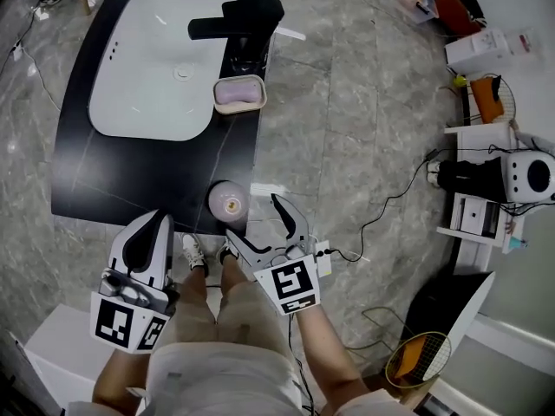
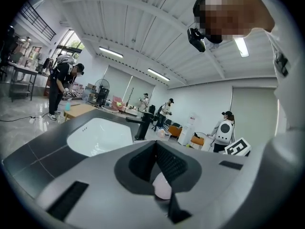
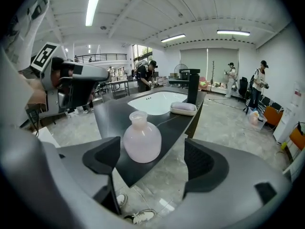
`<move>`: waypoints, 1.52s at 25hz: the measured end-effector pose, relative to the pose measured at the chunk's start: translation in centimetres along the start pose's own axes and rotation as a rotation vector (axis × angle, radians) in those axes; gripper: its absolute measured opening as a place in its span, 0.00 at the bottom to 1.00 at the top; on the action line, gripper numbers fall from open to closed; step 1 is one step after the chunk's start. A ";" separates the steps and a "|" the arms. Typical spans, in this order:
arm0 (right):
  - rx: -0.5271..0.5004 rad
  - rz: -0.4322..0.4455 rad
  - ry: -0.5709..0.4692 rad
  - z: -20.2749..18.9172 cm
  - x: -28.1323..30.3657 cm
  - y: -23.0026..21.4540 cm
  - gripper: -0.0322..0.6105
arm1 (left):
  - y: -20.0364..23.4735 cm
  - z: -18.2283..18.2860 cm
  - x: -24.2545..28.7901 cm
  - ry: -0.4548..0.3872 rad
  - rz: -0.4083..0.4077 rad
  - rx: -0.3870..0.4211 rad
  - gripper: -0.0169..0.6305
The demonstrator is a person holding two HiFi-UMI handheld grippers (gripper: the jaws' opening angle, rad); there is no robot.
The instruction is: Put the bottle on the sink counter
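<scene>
Pale-pink round glass bottle (image 1: pixel 228 202) stands upright on the dark sink counter (image 1: pixel 95 176), at its near corner, lower centre of frame. Right gripper (image 1: pixel 260 224) is spread wide, not touching it; left gripper (image 1: pixel 149 237) is closed on nothing. Placement looks done (only withdrawal left).

Head view. Basin (image 1: pixel 156 68) is set in the far half of the tabletop (image 1: pixel 87 180). Faucet (image 1: pixel 238 20) is at the basin's 2 o'clock and soap dish (image 1: pixel 239 94) at its 4 o'clock. Bottle (image 1: pixel 230 202) stands upright on the tabletop's near corner, at 6 o'clock from the soap dish. Right gripper (image 1: pixel 256 219) is at the bottle's 5 o'clock, apart from it. Left gripper (image 1: pixel 147 232) is at its 8 o'clock.
</scene>
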State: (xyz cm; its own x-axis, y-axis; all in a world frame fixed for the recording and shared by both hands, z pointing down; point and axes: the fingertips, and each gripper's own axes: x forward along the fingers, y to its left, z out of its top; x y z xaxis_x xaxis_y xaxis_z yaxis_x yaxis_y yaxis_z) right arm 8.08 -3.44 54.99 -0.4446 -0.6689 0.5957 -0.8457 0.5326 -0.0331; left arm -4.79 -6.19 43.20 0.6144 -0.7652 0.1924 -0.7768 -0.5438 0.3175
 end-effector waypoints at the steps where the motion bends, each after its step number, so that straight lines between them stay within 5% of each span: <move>1: 0.004 -0.003 0.005 0.0 -0.4 -0.2 0.72 | -0.3 0.5 0.0 -0.008 -0.004 0.004 0.05; 8: 0.001 -0.044 0.022 0.6 -3.3 -0.8 0.70 | -1.7 4.2 -0.7 -0.051 0.001 0.033 0.05; 11: 0.000 -0.089 0.030 0.4 -4.8 -1.2 0.46 | -2.0 5.3 -1.4 -0.062 0.009 0.046 0.05; 23: 0.117 -0.231 -0.019 2.1 -8.3 -5.5 0.09 | -3.7 10.9 -3.7 -0.150 0.050 0.110 0.05; 31: 0.133 -0.300 -0.145 6.9 -11.9 -10.2 0.07 | -4.3 15.6 -4.7 -0.236 0.089 0.150 0.05; 38: 0.104 -0.332 -0.334 15.4 -16.0 -13.5 0.06 | -3.6 18.6 -5.5 -0.296 0.135 0.159 0.05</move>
State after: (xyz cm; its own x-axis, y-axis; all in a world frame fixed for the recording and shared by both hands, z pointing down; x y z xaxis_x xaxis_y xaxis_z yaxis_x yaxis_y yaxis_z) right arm 22.04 -7.91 33.54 -0.2020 -0.9329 0.2982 -0.9754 0.2192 0.0249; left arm -7.93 -6.40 23.72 0.4559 -0.8879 -0.0616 -0.8746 -0.4597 0.1542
